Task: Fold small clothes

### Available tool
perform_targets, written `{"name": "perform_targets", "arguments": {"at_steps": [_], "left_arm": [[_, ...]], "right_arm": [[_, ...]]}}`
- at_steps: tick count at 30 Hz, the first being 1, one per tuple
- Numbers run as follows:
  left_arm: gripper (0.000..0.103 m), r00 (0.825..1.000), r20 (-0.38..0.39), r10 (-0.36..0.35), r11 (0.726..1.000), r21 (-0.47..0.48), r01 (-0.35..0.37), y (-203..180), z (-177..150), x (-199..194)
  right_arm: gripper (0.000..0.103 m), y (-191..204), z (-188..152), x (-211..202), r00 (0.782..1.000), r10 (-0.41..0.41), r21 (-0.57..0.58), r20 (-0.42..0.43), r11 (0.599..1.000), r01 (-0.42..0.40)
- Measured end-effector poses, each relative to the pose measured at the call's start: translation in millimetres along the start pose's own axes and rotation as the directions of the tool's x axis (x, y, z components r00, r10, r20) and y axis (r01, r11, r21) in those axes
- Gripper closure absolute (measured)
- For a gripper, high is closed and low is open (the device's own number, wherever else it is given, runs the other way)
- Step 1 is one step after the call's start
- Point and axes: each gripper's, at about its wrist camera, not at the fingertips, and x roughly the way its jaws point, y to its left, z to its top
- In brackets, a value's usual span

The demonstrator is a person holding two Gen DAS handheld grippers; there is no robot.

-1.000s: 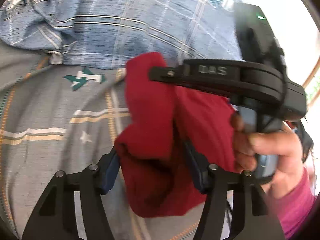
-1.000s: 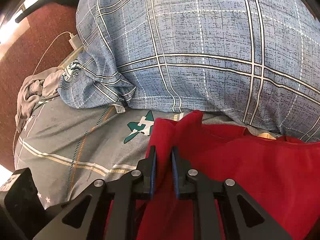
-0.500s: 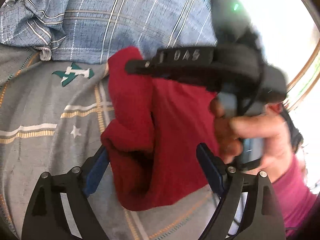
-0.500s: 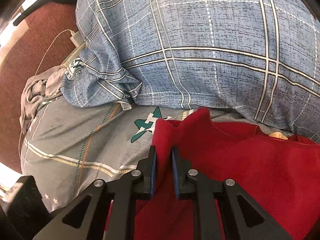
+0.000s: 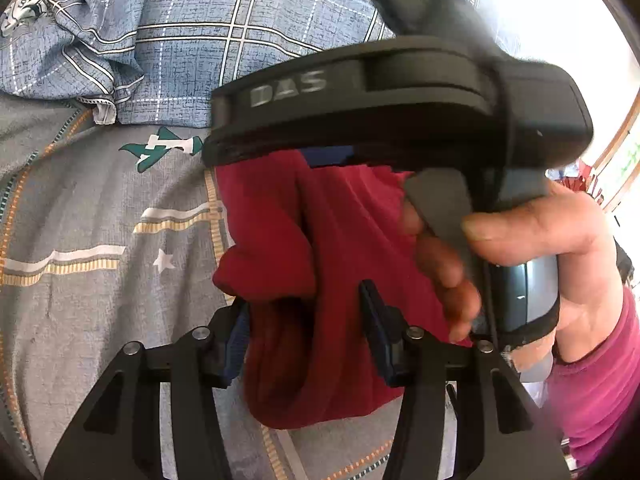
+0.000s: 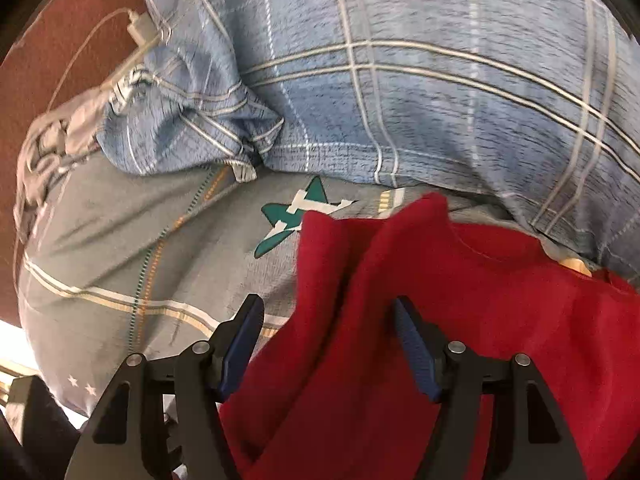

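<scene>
One big blue plaid pillow [image 6: 420, 80] fills everything ahead of both my grippers, lying on the grey bedsheet [image 6: 120, 248] with its star print and striped lines. I judge the pillow the main obstruction: it sits right beyond the garment, so any fold swung forward runs into it.

Next down in size, the red garment [image 6: 460, 340], the piece I'm folding. It lies bunched on the sheet, directly under and between my fingers in both views, its far edge just short of the pillow. It looks soft, light and limp to me, a knit that slumps into ridges and will not hold a crease unless pressed flat. I'd take it at a hem or a corner, pinching a single layer, not a heaped fold.

My left gripper [image 5: 308, 320] has its jaws apart, straddling a rolled lump of red cloth, clamping nothing. My right gripper [image 6: 328, 340] also stands spread wide, a raised ridge of fabric between the pads, not pinched. From the left camera my right tool crosses close in front, my hand [image 5: 520, 248] wrapped on its handle, crowding the cloth.

Off beyond my right gripper's left side, a crumpled grey cloth [image 6: 52, 148], and smallest, a white charger with cable [image 6: 140, 26] on the reddish surface [image 6: 60, 52].
</scene>
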Motion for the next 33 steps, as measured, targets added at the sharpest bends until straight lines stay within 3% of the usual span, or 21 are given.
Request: {"name": "perform_targets", "arguments": {"at_steps": [3, 7, 10, 15, 19, 22, 27, 33], "left_arm": [[0.053, 1.000, -0.007, 0.013, 1.000, -0.001, -0.013, -1, 0, 3], [0.053, 0.999, -0.013, 0.030, 1.000, 0.000, -0.030, -5, -2, 7], [0.052, 0.999, -0.007, 0.043, 0.999, 0.002, -0.043, -7, -4, 8], [0.053, 0.998, -0.005, 0.059, 0.998, 0.003, -0.059, -16, -5, 13], [0.075, 0.998, 0.026, 0.057, 0.998, 0.019, -0.058, -33, 0, 6], [0.080, 0.998, 0.043, 0.046, 0.999, 0.024, -0.047, -44, 9, -2], [0.082, 0.999, 0.037, 0.019, 0.997, 0.070, -0.021, -78, 28, -7], [0.082, 1.000, 0.017, -0.018, 0.987, 0.158, 0.015, -132, 40, 8]], "right_arm": [[0.039, 3, 0, 8, 0.999, -0.045, -0.027, -0.015, 0.999, 0.045], [0.070, -2, -7, 7, 0.997, -0.073, -0.039, 0.014, 0.997, 0.074], [0.080, -6, -12, -6, 0.998, -0.041, -0.028, 0.055, 0.999, 0.043], [0.084, -15, -19, -30, 0.992, -0.006, -0.019, 0.126, 1.000, 0.009], [0.085, -25, -21, -56, 0.986, 0.019, -0.002, 0.165, 1.000, -0.019], [0.085, -32, -21, -79, 0.980, 0.034, 0.001, 0.198, 0.999, -0.035], [0.085, -48, -27, -117, 0.966, 0.013, 0.016, 0.257, 1.000, -0.018], [0.086, -94, -43, -162, 0.950, -0.040, 0.078, 0.311, 0.997, 0.016]]}}
